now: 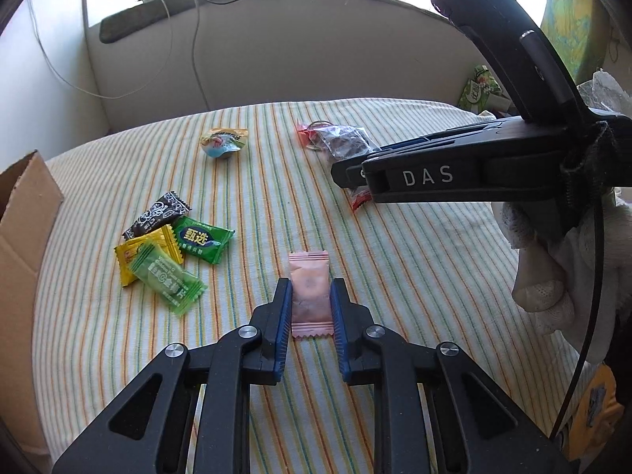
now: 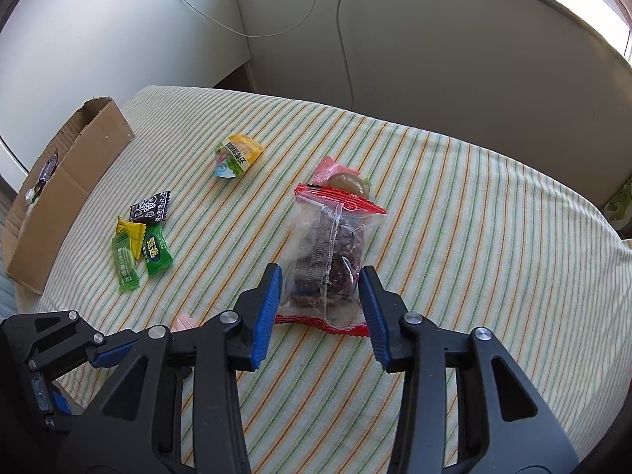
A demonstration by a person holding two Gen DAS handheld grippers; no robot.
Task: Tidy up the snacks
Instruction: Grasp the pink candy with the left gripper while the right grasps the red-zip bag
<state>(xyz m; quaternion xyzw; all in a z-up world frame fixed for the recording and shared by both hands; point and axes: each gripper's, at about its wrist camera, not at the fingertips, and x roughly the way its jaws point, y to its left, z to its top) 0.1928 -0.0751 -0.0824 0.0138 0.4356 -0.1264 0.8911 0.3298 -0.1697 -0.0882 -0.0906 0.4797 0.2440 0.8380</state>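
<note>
My left gripper (image 1: 310, 290) has its blue pads pressed on both sides of a pink snack packet (image 1: 309, 296) that lies on the striped tablecloth. My right gripper (image 2: 320, 274) is open, its fingers on either side of a clear red-edged bag of dark snacks (image 2: 330, 252), small gaps on both sides. In the left wrist view the right gripper's black body (image 1: 454, 175) reaches in from the right over that bag (image 1: 343, 142). A cluster of black, yellow and green packets (image 1: 166, 249) lies to the left; it also shows in the right wrist view (image 2: 144, 237).
An open cardboard box (image 2: 63, 181) stands at the table's left edge, its flap in the left wrist view (image 1: 23, 213). A yellow-blue snack cup (image 2: 235, 156) lies near the far side. Small pink and green sweets (image 2: 339, 177) lie behind the clear bag. White wall and cables lie beyond.
</note>
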